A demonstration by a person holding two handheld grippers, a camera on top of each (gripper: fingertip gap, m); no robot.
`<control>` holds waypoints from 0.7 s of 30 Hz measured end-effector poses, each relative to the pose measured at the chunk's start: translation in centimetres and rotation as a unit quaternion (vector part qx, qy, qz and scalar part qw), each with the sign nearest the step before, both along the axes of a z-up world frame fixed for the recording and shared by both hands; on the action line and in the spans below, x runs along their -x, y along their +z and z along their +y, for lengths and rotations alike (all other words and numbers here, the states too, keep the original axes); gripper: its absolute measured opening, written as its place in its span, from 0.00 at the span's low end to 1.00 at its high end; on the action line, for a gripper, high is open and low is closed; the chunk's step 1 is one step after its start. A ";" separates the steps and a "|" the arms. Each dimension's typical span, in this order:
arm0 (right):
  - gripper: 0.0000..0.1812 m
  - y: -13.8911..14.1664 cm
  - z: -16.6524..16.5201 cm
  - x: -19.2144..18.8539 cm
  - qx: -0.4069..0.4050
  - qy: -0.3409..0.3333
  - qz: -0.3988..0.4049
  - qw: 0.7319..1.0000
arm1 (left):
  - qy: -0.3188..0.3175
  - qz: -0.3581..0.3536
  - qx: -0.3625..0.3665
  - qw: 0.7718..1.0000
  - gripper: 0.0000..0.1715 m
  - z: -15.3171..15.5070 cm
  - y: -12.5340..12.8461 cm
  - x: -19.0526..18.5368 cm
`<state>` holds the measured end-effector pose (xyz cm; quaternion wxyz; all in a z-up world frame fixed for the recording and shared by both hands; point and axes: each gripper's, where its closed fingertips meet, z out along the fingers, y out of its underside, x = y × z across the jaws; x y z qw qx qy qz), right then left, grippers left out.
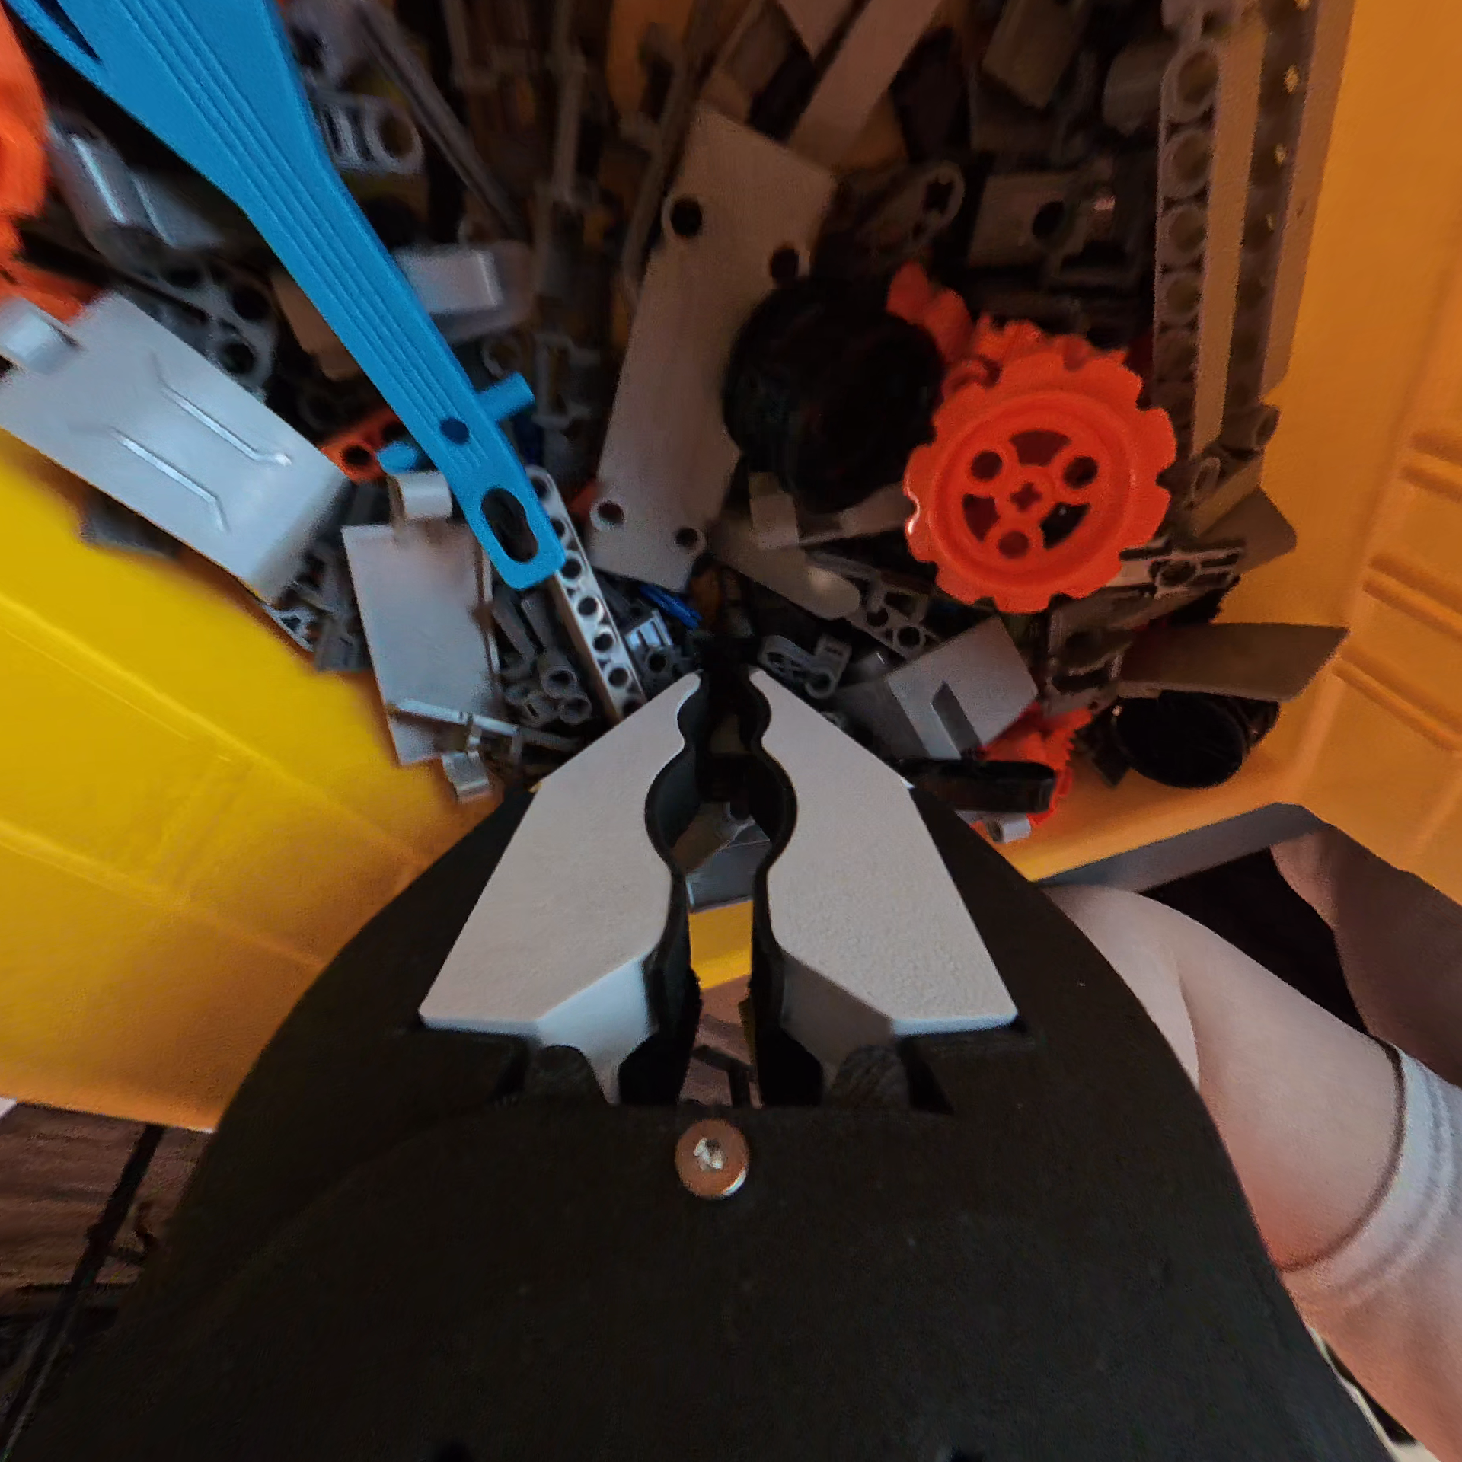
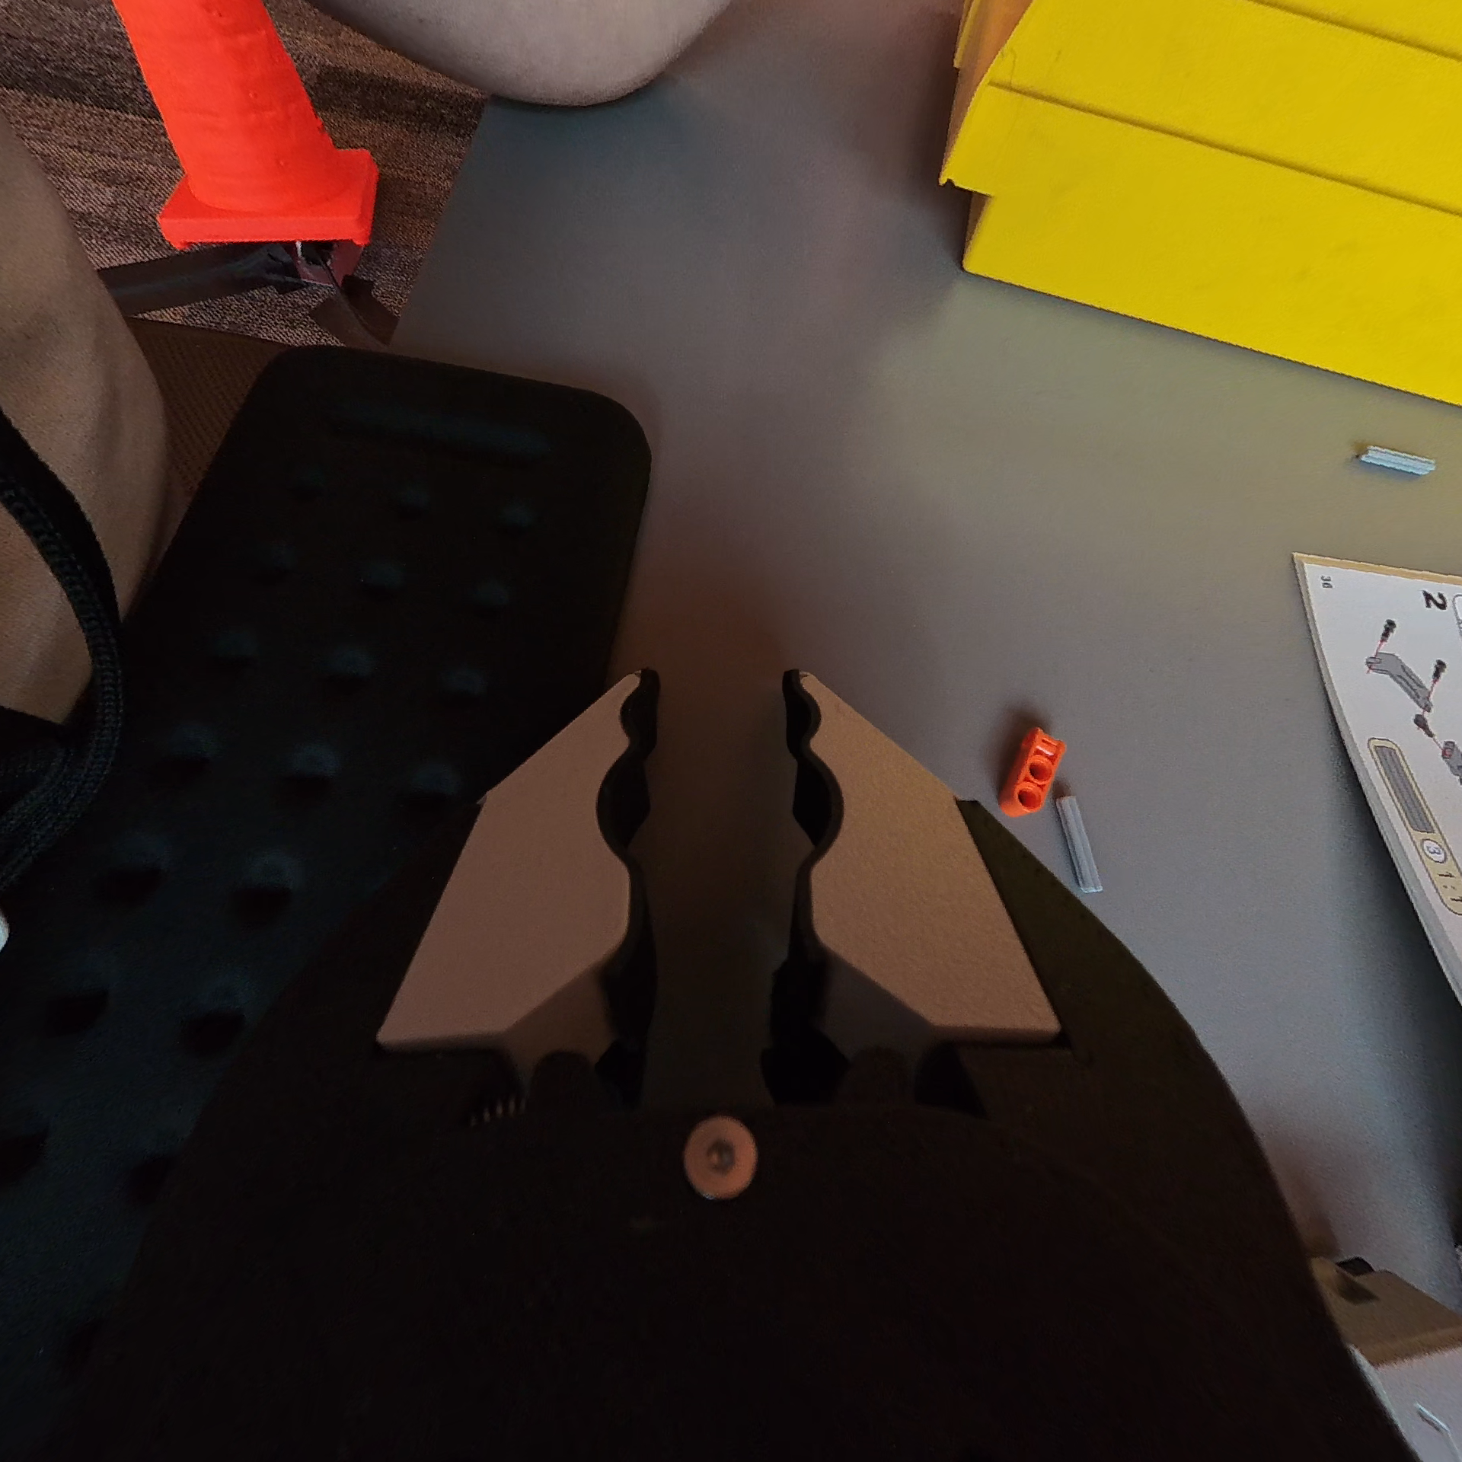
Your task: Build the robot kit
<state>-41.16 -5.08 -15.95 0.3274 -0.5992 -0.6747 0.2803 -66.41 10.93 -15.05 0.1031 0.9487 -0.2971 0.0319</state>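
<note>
My left gripper (image 1: pixel 724 676) reaches into a yellow bin (image 1: pixel 1392 411) full of loose building-toy parts. Its fingertips are closed on a small black piece (image 1: pixel 721 658) at the near edge of the pile, among small grey connectors (image 1: pixel 807 657). An orange toothed wheel (image 1: pixel 1028 490) lies to the right, and a long blue strip (image 1: pixel 332 261) lies to the upper left. My right gripper (image 2: pixel 720 684) is open and empty above a bare grey tabletop (image 2: pixel 791 395). A small orange brick (image 2: pixel 1032 771) and a pale grey axle (image 2: pixel 1078 842) lie to its right.
A black tyre (image 1: pixel 823 395) and grey panels (image 1: pixel 696 356) fill the bin. A gloved hand (image 1: pixel 1266 1068) is at the bin's near corner. In the right wrist view there are a yellow bin (image 2: pixel 1226 198), an instruction booklet (image 2: pixel 1392 751), an orange cone (image 2: pixel 245 134) and a black dimpled pad (image 2: pixel 356 633). Some 30 centimetres of space lies between my two pairs of fingers. Measured from the fingertips, the small orange brick (image 2: pixel 1032 771) is 6 centimetres or so from the right gripper and 30 centimetres from the left. My right tips are about 25 centimetres from the orange toothed wheel (image 1: pixel 1028 490), my left tips only 7 centimetres.
</note>
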 end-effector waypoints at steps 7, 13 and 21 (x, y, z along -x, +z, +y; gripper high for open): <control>0.18 0.0 0.0 0.0 -0.001 0.000 0.000 1.000 | 0.007 0.028 -0.095 0.995 0.07 2.5 2.5 0.8; 0.18 0.0 0.0 0.0 0.000 0.000 0.000 1.000 | -0.138 -0.032 -0.232 0.962 0.09 7.3 4.0 -4.2; 0.18 0.0 0.0 0.0 -0.001 0.000 0.000 1.000 | -0.197 -0.061 -0.177 0.962 0.13 7.5 0.0 -7.7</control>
